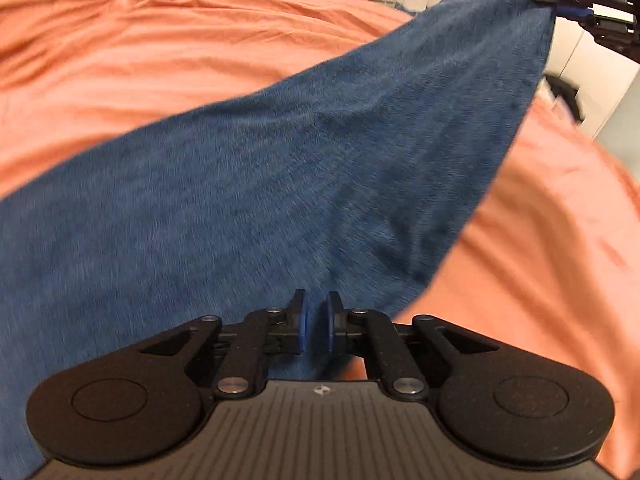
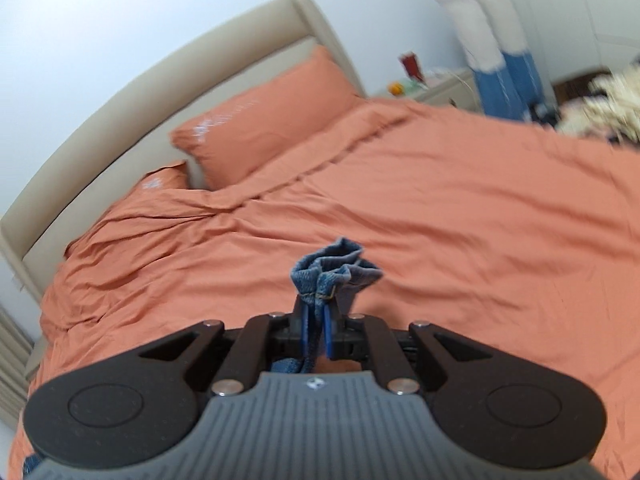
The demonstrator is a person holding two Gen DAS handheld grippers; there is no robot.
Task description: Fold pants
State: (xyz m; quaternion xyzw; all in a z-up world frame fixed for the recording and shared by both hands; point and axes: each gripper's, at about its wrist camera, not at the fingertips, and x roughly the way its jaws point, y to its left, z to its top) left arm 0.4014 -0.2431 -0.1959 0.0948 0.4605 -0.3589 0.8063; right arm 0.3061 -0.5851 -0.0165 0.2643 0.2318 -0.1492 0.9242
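Right gripper clamps my bunched denim hem and lifts the pants off the orange bed cover, left gripper nearly shut on their near edge, so the leg hangs taut for folding.

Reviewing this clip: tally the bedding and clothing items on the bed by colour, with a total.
Orange pillows: 2
Orange bed cover: 1
Blue denim pants: 1
Total: 4
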